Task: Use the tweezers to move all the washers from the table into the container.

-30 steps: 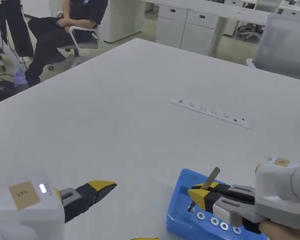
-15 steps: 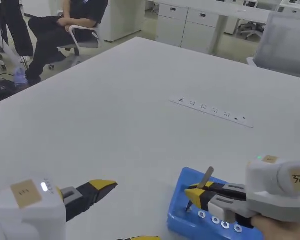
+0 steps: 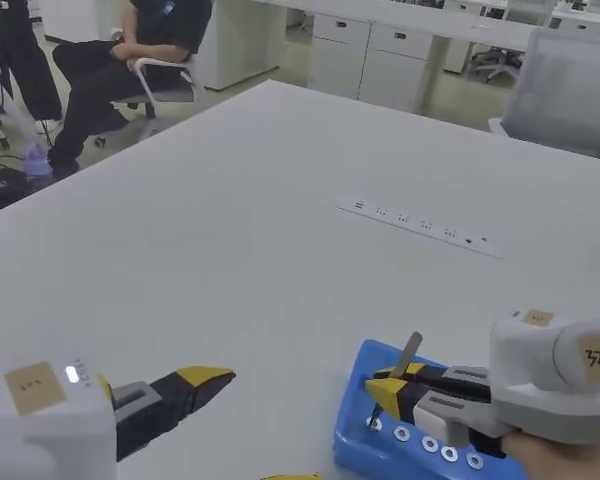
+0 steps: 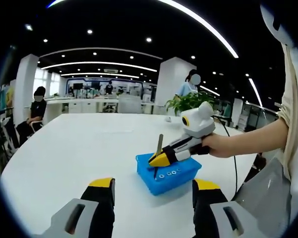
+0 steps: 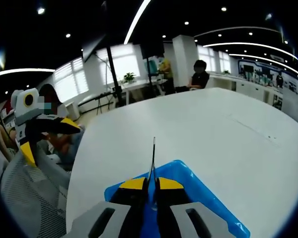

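Observation:
A blue container [image 3: 355, 432] sits near the table's front edge, with several silver washers [image 3: 427, 444] lying inside it. My right gripper [image 3: 384, 392] hovers over the container's left part, shut on thin metal tweezers [image 3: 409, 351] whose upper end sticks up. The tweezers' tip points down into the container. In the right gripper view the tweezers [image 5: 152, 153] run out between the closed jaws above the container [image 5: 201, 191]. My left gripper [image 3: 248, 428] stands open to the left of the container, holding nothing. In the left gripper view the container [image 4: 144, 174], washers [image 4: 167, 174] and right gripper [image 4: 158, 159] lie ahead.
A row of flush sockets [image 3: 420, 228] runs across the white table [image 3: 230, 220] further back. A seated person [image 3: 130, 45] is beyond the far left edge, and a grey chair [image 3: 570, 90] stands at the back right.
My right gripper has edged a little left and down over the container with the tweezers still held. The left gripper has stayed about where it was.

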A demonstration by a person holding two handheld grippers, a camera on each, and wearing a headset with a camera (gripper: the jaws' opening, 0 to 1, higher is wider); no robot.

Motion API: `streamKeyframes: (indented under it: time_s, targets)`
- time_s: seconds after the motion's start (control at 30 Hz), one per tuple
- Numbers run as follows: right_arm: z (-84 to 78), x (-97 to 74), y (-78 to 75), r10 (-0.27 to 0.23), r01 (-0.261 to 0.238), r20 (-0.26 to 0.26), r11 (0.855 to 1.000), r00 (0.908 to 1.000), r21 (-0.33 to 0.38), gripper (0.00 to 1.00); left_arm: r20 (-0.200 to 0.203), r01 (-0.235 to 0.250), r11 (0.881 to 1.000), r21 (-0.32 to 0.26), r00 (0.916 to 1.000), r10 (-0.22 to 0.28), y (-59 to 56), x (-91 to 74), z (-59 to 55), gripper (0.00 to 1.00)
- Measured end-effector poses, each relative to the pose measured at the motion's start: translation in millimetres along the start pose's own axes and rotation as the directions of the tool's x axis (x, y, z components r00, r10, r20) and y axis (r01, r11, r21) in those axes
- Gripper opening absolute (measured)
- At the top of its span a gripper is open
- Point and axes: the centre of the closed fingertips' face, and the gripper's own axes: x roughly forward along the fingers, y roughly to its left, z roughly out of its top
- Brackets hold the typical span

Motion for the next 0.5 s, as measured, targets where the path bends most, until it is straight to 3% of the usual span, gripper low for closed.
streamKeyframes:
  time_s: [0.13, 0.3, 0.5]
  targets:
    - [9.9, -13.1, 2.9, -0.009, 0.009, 0.024, 1.0, 0.9997, -0.015, 0.04, 0.0, 0.027, 0.999, -0.031, 0.9996, -0.027, -4.1, 1.0, 0.1, 0.67]
    - [20.6, -32.1, 6.8, -0.029, 0.031, 0.043, 0.998, 0.9986, -0.052, 0.04, -0.02, 0.065, 0.998, -0.019, 0.9976, -0.066, -11.8, 2.6, -2.2, 0.67]
    - [33.4, -50.2, 13.8, -0.044, 0.049, 0.077, 0.996, 0.9961, -0.07, 0.04, -0.004, 0.096, 0.993, -0.062, 0.9954, -0.096, -14.1, 1.5, 2.1, 0.69]
